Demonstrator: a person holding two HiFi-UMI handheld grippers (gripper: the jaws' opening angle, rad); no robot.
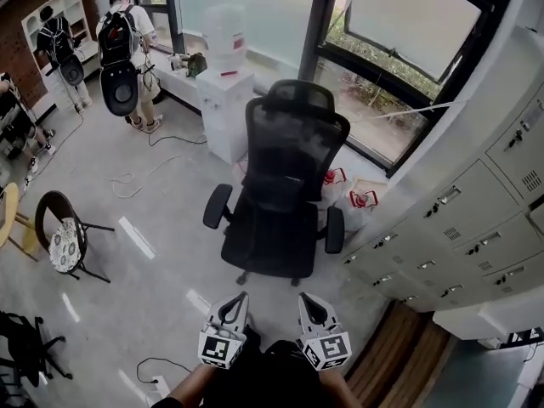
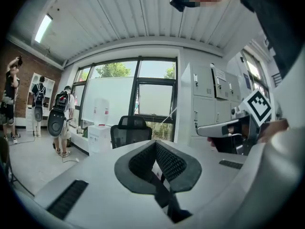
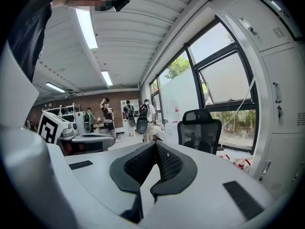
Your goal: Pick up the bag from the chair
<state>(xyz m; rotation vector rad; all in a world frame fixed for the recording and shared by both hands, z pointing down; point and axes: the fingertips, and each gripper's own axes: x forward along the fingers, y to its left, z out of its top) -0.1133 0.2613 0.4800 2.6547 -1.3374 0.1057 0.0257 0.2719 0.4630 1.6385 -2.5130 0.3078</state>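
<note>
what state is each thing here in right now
left tongs: shut, holding nothing
right tongs: shut, holding nothing
chair: upright, untouched
lockers: doors shut
bags: on floor behind chair
bottle: upright on dispenser

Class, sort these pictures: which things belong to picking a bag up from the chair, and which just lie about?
Job: black office chair, no bag discernible on it; left gripper and right gripper, both shut, empty.
Lying about: water dispenser, white floor bags, cushioned chair, lockers.
</note>
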